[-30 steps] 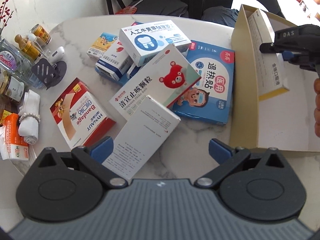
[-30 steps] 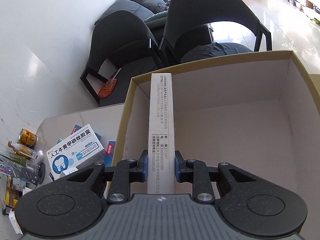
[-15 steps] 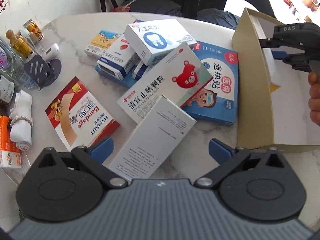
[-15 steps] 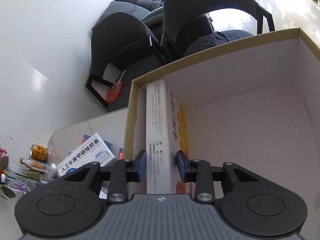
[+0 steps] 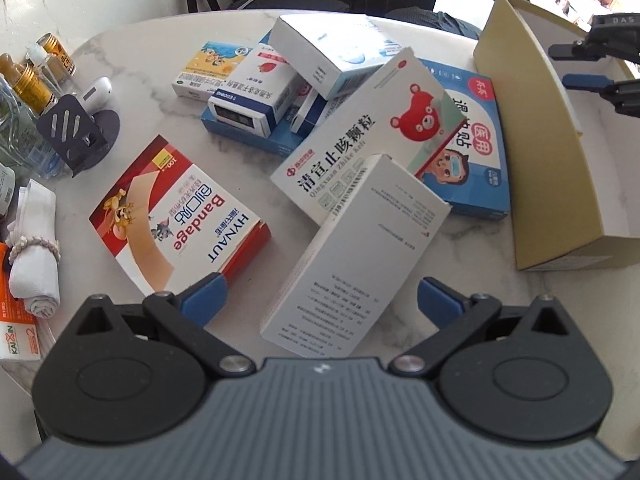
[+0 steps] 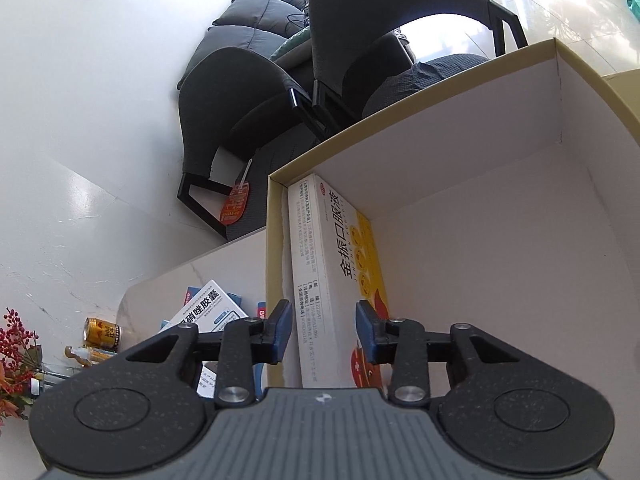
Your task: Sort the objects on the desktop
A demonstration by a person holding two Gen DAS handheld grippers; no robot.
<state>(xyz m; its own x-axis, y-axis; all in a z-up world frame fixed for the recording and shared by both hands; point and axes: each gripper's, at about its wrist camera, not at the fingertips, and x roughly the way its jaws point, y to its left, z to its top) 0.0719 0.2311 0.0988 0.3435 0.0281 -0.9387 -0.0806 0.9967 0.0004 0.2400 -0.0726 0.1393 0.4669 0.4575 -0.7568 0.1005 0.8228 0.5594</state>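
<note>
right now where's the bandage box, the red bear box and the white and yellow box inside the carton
bandage box [image 5: 176, 216], left wrist view, on its printed top face
red bear box [image 5: 360, 136], left wrist view, on its white front face
white and yellow box [image 6: 340, 264], right wrist view, on its upper face near the lettering

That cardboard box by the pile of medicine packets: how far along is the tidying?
Barely begun. One yellow-and-white packet stands inside the cardboard box against its wall; the right gripper has just been opening, its fingers off the packet. The left gripper is open over the grey-white packet, probably next. The pile and the bandage box remain on the table.
</note>
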